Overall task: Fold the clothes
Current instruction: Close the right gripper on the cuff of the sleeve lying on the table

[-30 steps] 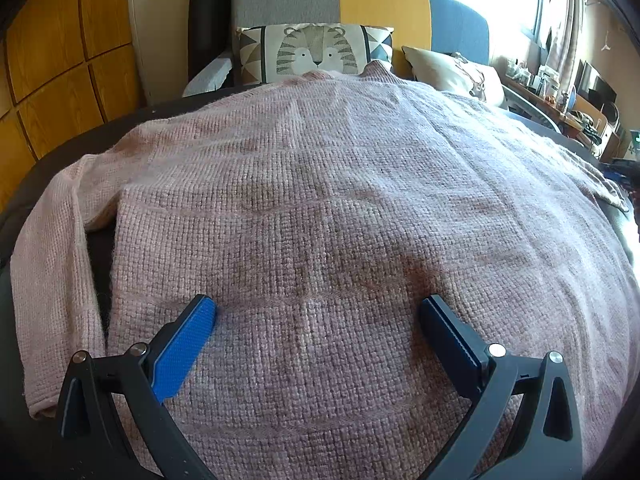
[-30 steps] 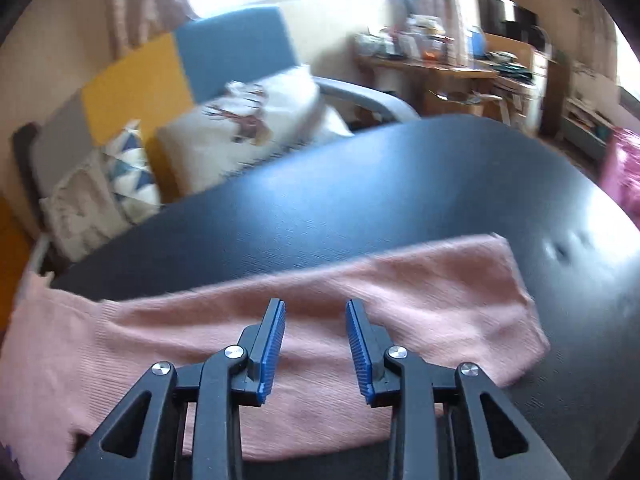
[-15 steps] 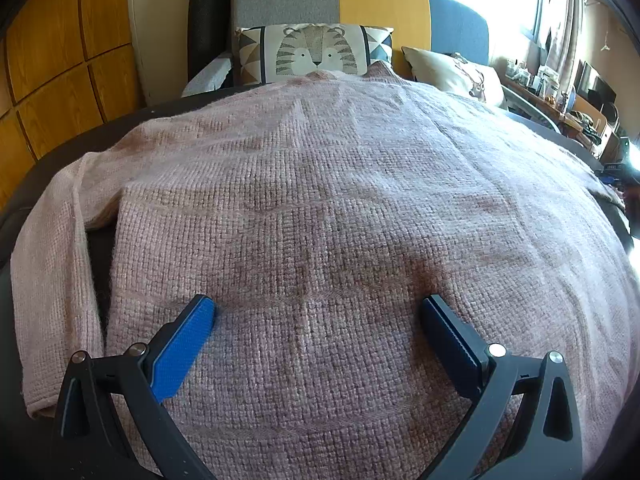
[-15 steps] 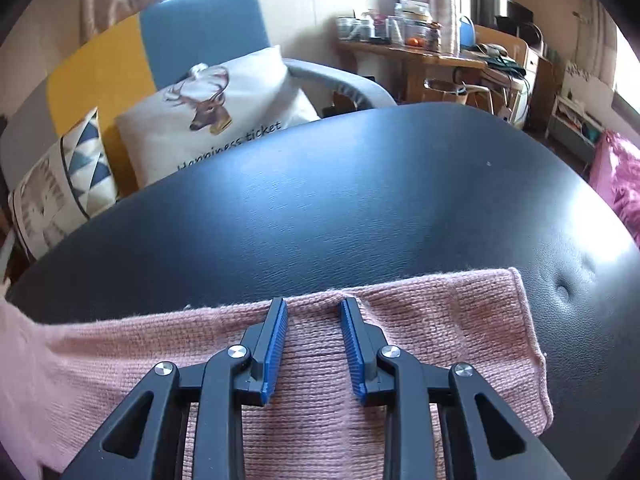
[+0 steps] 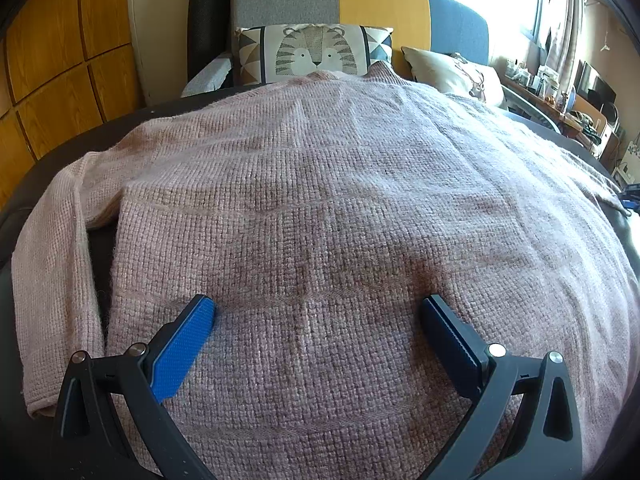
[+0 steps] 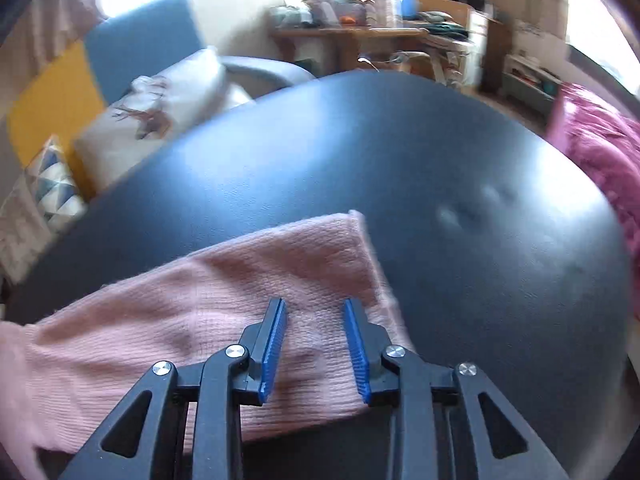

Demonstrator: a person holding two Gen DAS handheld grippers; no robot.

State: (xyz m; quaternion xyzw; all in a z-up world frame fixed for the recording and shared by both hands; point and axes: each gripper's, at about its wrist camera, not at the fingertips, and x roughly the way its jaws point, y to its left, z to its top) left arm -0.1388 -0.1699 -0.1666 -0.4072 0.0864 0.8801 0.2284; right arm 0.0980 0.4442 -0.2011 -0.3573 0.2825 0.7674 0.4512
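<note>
A pink knitted sweater (image 5: 320, 208) lies spread flat on a dark table (image 5: 48, 168), its collar at the far edge. Its left sleeve (image 5: 48, 272) is bent down along the body. My left gripper (image 5: 318, 312) is wide open and empty, low over the sweater's lower body. In the right wrist view the sweater's other sleeve (image 6: 208, 312) lies across the dark table (image 6: 480, 208), cuff end to the right. My right gripper (image 6: 315, 312) is open with a narrow gap, just above the sleeve near the cuff, holding nothing.
A sofa with a tiger cushion (image 5: 312, 54) and a deer cushion (image 6: 160, 120) stands behind the table. A magenta cloth (image 6: 600, 152) lies at the table's right edge. A cluttered wooden desk (image 6: 360, 28) stands at the back.
My right gripper has shifted right along the sleeve toward the cuff, and the view is now blurred by motion. The left gripper has stayed still.
</note>
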